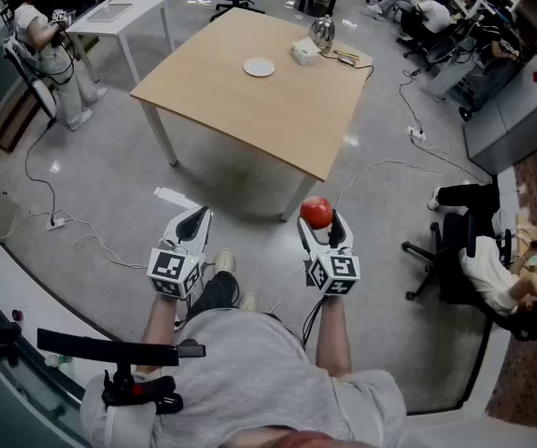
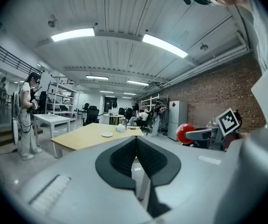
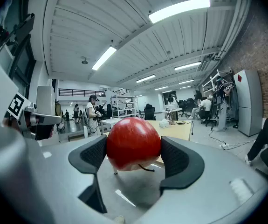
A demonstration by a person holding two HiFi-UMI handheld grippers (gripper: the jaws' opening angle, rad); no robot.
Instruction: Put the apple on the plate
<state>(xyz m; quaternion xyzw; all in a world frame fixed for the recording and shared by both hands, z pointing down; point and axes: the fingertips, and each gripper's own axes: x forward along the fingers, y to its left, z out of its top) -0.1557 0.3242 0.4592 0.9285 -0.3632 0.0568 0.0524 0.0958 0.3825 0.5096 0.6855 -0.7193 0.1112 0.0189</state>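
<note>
A red apple sits between the pads of my right gripper, which is shut on it, held over the floor short of the table. The apple also shows in the left gripper view. My left gripper is beside it, jaws pressed together with nothing in them. The small white plate lies on the far half of the wooden table, well ahead of both grippers.
On the table's far corner stand a white tissue box, a shiny kettle and some small items. Cables run over the floor. People stand at the left and sit at the right; a white table stands behind.
</note>
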